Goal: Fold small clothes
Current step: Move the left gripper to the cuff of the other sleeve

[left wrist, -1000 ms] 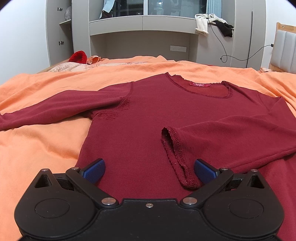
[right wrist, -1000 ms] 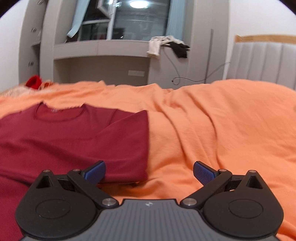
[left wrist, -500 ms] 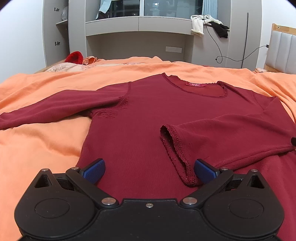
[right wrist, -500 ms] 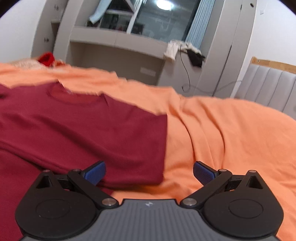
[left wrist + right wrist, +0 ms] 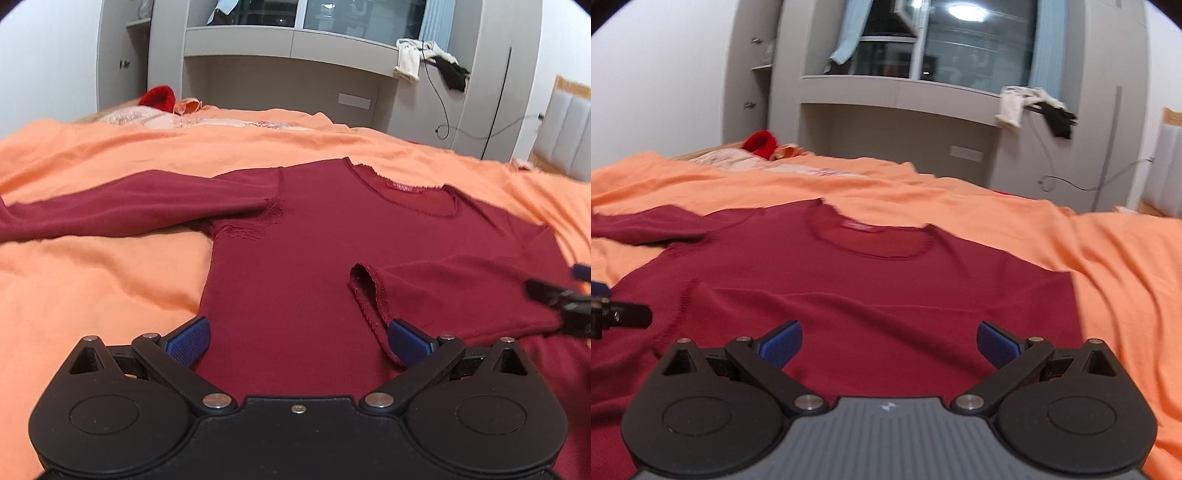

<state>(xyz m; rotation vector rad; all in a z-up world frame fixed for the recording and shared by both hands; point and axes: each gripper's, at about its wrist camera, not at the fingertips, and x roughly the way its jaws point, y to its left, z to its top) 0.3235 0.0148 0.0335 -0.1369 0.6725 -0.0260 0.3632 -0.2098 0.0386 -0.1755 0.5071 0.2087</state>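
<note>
On the orange bedspread [image 5: 92, 280] the maroon top [image 5: 295, 266] lies collar away, one sleeve [image 5: 122, 206] stretched left

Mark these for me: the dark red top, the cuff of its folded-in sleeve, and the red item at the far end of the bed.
dark red top [image 5: 295, 266], left wrist view, on the chest panel.
folded-in sleeve cuff [image 5: 373, 299], left wrist view, on the cuff's hemmed edge.
red item [image 5: 760, 144], right wrist view, on its middle.
</note>
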